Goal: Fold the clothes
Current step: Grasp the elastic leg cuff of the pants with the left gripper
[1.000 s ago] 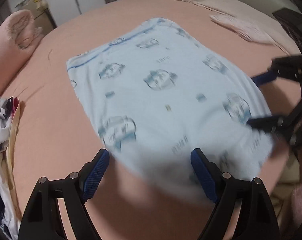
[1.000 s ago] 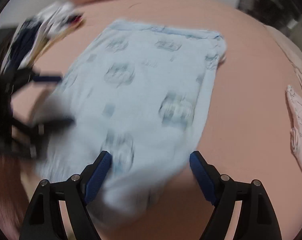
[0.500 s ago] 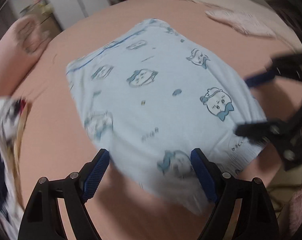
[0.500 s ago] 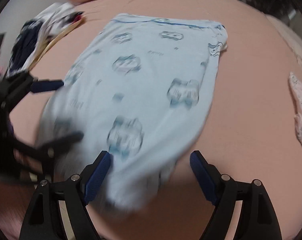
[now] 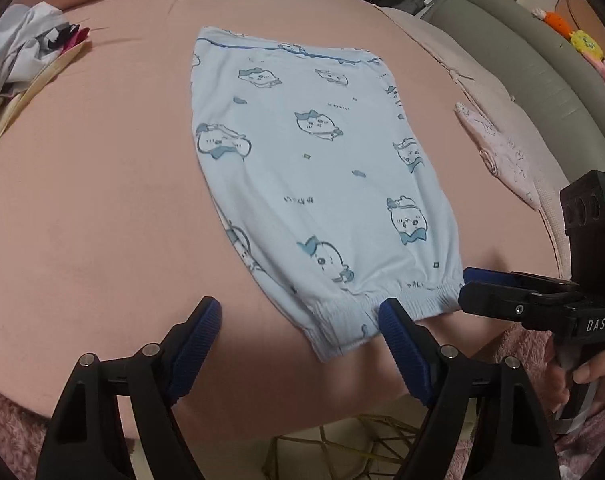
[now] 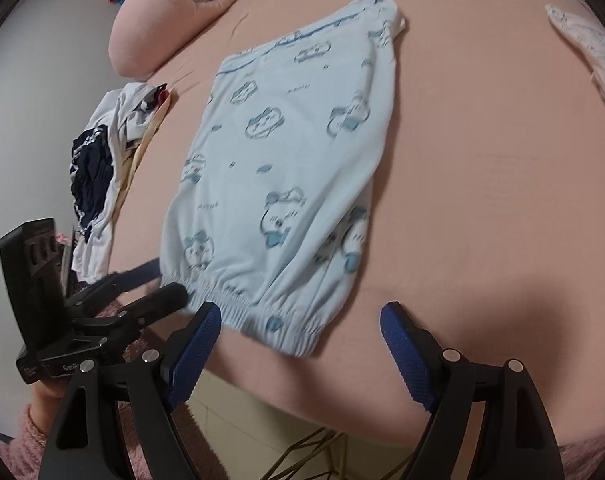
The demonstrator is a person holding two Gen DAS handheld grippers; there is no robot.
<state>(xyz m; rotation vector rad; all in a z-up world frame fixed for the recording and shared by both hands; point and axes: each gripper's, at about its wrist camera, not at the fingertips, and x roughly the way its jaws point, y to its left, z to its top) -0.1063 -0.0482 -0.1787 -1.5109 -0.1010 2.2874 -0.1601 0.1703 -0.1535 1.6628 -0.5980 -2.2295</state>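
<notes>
Two grippers hover at the near edge of the bed point(image 5: 102, 200), where the light blue pants point(image 5: 310, 168) lie flat, already folded lengthwise. Left gripper point(image 5: 300, 336) is closing with the elastic hem's corner between unpressed jaws; right gripper point(image 6: 300, 336) stands released over the hem. Next, likely: pinch the hem corners and carry them toward the far end.

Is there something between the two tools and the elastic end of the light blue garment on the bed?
Nothing visible. The light blue garment lies flat, its elastic end nearest both tools. The left tool, jaws closing, and the right tool, open, stand at that edge. The clothes pile and pink cloth lie aside.
</notes>
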